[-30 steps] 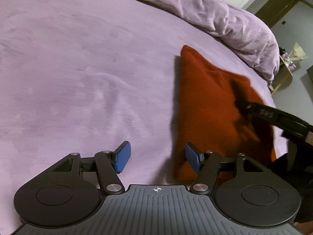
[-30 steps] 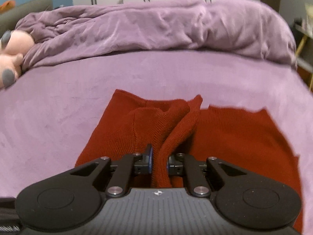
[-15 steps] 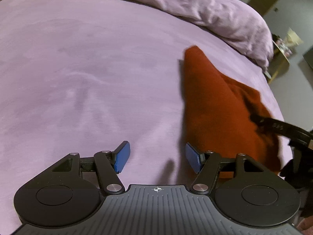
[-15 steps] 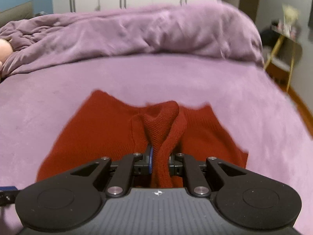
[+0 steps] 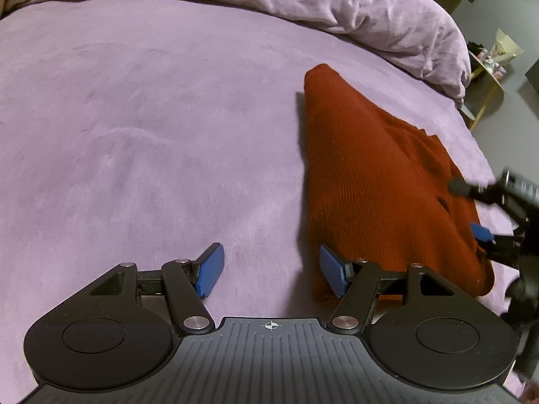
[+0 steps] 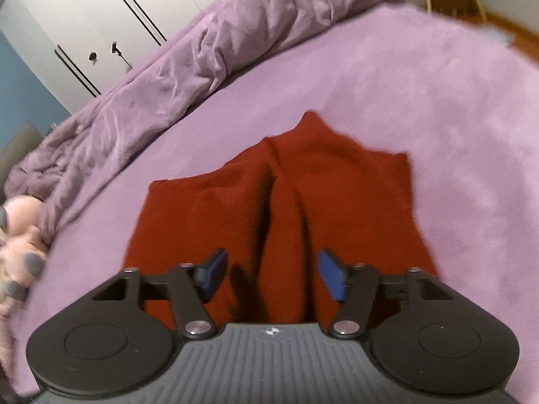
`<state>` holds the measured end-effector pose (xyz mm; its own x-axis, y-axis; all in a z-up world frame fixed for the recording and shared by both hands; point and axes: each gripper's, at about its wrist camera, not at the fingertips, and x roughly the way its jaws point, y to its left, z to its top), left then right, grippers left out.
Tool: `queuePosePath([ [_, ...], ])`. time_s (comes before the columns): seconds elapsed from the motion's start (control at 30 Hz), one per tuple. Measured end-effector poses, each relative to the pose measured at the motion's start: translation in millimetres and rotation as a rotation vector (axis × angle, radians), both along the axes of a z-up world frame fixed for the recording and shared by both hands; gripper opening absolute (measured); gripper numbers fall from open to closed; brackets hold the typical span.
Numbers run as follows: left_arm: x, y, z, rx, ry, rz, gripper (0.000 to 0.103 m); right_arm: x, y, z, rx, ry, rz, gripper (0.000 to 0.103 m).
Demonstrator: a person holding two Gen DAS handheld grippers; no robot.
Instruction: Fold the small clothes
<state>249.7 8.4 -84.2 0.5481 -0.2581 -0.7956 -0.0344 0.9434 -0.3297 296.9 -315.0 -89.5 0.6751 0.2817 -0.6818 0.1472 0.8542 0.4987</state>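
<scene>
Rust-red ribbed knit garment (image 5: 377,181) lies on the flat lilac plush bedspread (image 5: 151,118), part-folded, with a raised ridge of cloth running down its middle in the right wrist view. Judged soft, light and limp, a bit stretchy; the knit looks grippy, not slippery, so the pads should bite well. It will sag and drag if lifted by one point. Best holds: a corner or hem edge, or that raised ridge, pinching through both layers.

Right gripper (image 6: 271,277) has just been opening, jaws now apart; the ridge of the garment (image 6: 283,222) sits between the blue pads but neither pad presses on it, so the cloth is released. Gripper sits over the near edge of the garment.

Left gripper (image 5: 271,274) jaws apart too, nothing between them but bedspread. The garment is to its right: the right-hand pad overlaps the garment's near left corner in the picture; contact unclear. The other pad is well clear, over bare bedspread.

Bunched lilac duvet (image 5: 353,10) lies along the far side, well apart from the garment. Pink plush toy (image 6: 17,235) at left edge, blurred.
</scene>
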Motion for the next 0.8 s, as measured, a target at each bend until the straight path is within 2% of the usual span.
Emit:
queuePosePath([
  [0.03,-1.8,-0.2,0.7,0.002,0.001,0.003,0.069,5.2,-4.8,-4.0,0.083,0.013,-0.017,0.069],
  [0.1,-5.7,-0.3,1.9,0.002,-0.001,0.010,0.069,13.3,-5.3,-5.5,0.183,0.024,-0.034,0.068],
  [0.17,-11.6,-0.9,3.6,0.011,-0.008,0.015,0.069,21.6,3.1,-5.7,0.196,0.030,-0.014,0.063],
  [0.23,-19.0,-3.9,6.0,0.042,-0.026,0.022,0.069,29.2,20.6,-0.3,0.079,0.031,0.037,0.039],
  [0.33,-27.2,-12.5,9.9,0.095,-0.052,0.006,0.069,32.6,52.0,7.4,-0.168,0.021,0.110,0.018],
  [0.37,-29.5,-15.9,11.6,0.107,-0.056,0.000,0.069,32.5,61.7,10.2,-0.254,0.003,0.131,0.017],
  [0.47,-31.8,-26.0,13.2,0.128,-0.067,-0.022,0.069,28.1,78.7,21.5,-0.422,-0.076,0.164,0.011],
  [0.63,-25.7,-47.1,7.3,0.120,-0.029,-0.054,0.070,16.7,73.1,57.0,-0.525,-0.233,0.152,0.010],
  [0.8,-14.4,-70.3,7.6,0.134,-0.038,-0.065,0.070,14.9,59.5,65.0,-0.649,-0.296,0.131,0.010],
])
